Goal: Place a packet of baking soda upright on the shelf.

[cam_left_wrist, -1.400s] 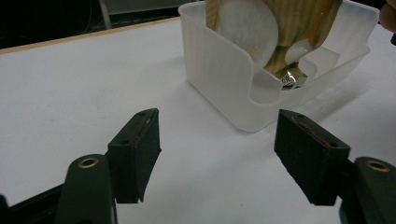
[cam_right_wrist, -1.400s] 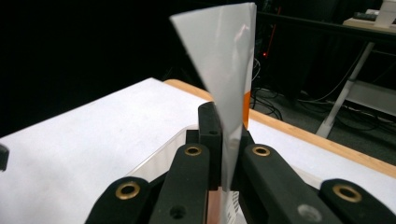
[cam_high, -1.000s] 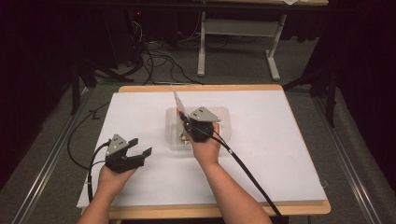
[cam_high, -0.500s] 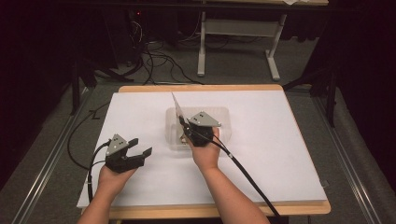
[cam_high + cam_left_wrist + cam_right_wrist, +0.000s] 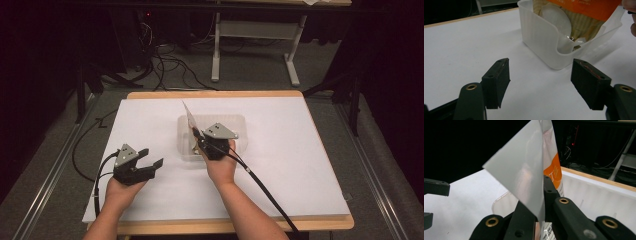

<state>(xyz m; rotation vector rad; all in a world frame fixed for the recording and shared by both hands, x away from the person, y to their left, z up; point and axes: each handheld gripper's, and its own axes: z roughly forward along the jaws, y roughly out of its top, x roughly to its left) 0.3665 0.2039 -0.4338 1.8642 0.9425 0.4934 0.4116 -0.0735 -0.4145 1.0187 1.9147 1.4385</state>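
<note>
A thin packet, white with an orange panel, is held upright over a clear plastic tub near the middle of the counter. The right gripper is clamped on the packet's lower edge, at the tub's near left side. The left gripper rests with its jaws apart and nothing between them, well to the left of the tub.

Inside the tub, a round clear piece and pale ridged pieces are seen; what they are cannot be made out.

Risks noted:
- The packet is pinched by an edge only. Slippage or folding is judged likely if it is swung.
- The tub is not steadied. It could be dragged or tipped if the packet catches its wall.
- The right gripper's cable lies across the counter and may snag.
</note>
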